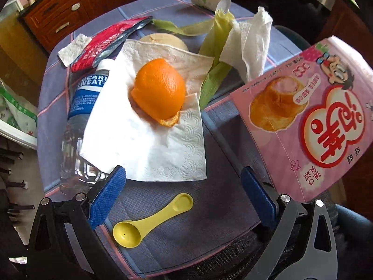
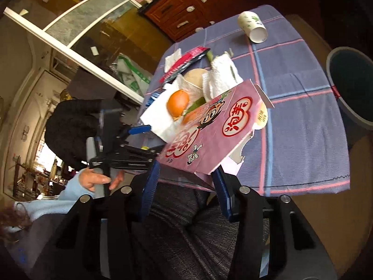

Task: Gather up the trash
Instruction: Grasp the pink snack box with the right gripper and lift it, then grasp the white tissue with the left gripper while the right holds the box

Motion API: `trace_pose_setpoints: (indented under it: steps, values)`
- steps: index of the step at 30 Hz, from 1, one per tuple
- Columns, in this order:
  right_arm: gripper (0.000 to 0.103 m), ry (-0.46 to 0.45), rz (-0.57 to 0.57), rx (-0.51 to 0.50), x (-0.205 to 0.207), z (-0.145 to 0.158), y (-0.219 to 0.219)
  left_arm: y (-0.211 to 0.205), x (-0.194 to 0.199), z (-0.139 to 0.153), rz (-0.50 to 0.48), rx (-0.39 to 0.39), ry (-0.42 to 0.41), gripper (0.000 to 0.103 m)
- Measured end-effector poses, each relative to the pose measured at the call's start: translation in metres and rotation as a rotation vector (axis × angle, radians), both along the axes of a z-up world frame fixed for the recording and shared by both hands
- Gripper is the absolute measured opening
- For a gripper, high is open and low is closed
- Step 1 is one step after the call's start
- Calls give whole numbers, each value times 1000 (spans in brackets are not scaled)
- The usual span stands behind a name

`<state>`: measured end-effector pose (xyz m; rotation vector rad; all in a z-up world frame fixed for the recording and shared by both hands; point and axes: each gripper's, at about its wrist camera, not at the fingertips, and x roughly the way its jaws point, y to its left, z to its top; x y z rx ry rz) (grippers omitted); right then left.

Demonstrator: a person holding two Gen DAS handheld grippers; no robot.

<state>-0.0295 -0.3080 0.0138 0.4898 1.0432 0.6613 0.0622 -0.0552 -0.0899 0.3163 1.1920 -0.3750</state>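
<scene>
The right gripper (image 2: 185,175) is clamped on the pink box (image 2: 209,135), lifted above the table (image 2: 303,128); I judge it must go next into the bin (image 2: 349,88) beside that table. The left gripper (image 1: 184,186), jaws apart, waits near the orange peel (image 1: 158,91).

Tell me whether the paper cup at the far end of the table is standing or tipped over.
Tipped over. The white paper cup with green print lies on its side on the blue checked tablecloth, its open mouth facing sideways.
</scene>
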Motion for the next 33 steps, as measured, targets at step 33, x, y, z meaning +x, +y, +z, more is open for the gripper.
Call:
trace_pose_setpoints:
  steps: [33]
  values:
    - [2,-180,-199,-433,29,75,29,-35,18,58,-109,-199,-151,98]
